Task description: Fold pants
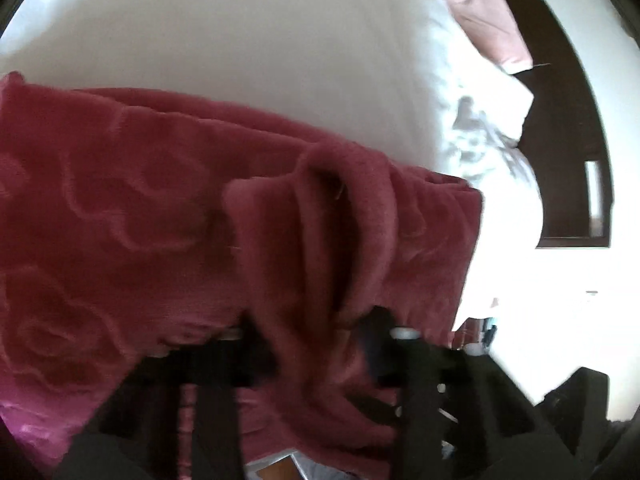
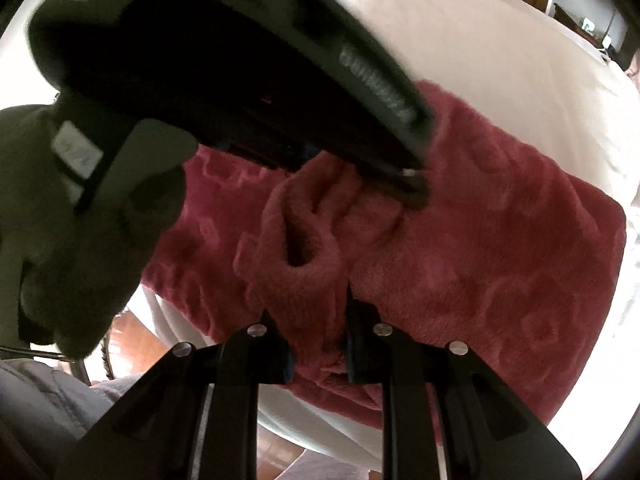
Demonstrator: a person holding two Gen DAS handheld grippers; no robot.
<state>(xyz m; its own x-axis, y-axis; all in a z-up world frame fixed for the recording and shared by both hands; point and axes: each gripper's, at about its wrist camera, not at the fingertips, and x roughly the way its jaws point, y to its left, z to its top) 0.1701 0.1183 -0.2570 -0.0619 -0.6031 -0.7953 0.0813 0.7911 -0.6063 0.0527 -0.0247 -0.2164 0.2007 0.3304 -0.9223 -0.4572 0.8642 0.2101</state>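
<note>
Left tongs (image 1: 316, 344) up close, blurred, clamped on a raised fold of the red fleece pants (image 1: 140, 208), which lie across the white bed (image 1: 240, 40); pink pillow (image 1: 484, 16) far right. Right view: right tongs (image 2: 318, 354) pinch the same bunched ridge of pants (image 2: 500, 240); left tongs (image 2: 416, 188) grip its far end.

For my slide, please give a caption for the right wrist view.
Both grippers pinch one raised fold of the red fleece pants on a white bed: right gripper near, left gripper opposite.
</note>
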